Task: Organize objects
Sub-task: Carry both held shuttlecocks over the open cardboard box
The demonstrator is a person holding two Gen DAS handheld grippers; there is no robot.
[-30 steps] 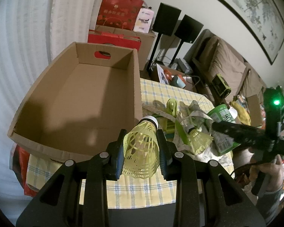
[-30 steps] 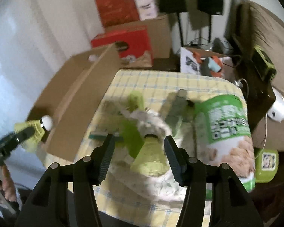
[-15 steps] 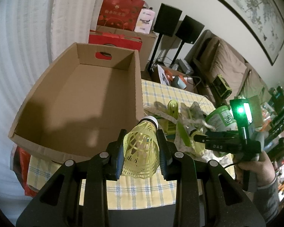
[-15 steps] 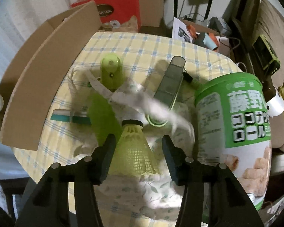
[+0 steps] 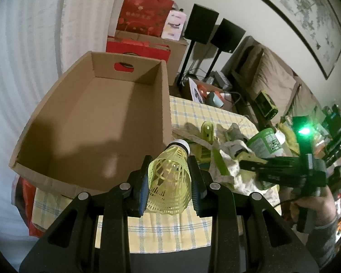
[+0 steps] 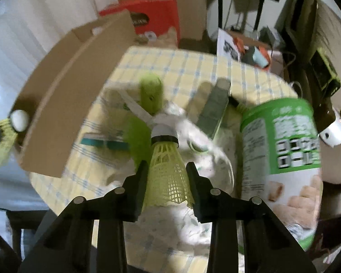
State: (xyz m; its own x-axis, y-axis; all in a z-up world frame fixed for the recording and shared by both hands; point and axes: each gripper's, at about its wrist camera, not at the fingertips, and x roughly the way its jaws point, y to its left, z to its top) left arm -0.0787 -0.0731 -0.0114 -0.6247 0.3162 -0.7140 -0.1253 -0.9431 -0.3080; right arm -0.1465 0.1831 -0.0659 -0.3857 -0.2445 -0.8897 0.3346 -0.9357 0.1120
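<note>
- Two yellow shuttlecocks are in hand, one per tool; both look bound for the cardboard box, judging from the task.
- Left tool: pads pinch the mesh skirt of the left shuttlecock, cork end forward. It hangs off the bench, at the box's near right corner, just outside the right wall. Gripping the skirt leaves the cork free to lead over the rim.
- Right tool: jaws have just been closing, and the right shuttlecock sits between them. Pads now press on its skirt from both sides, cork pointing away. View is motion-blurred, so firmness of the pinch is a judgement.
- Right shuttlecock sits over the crumpled floral cloth at mid-bench; whether it is lifted clear I cannot tell.
- Box occupies the left edge of the bench and overhangs it, open side up, interior bare as far as visible.
- Left on the bench: green clip, grey-green flat case, teal-edged strip, and green snack canister at the right edge.
- Judgement: early stage. Next, each shuttlecock needs carrying over the box wall before release.
- Risk: mesh skirts deform easily; too hard a squeeze may crush them.
</note>
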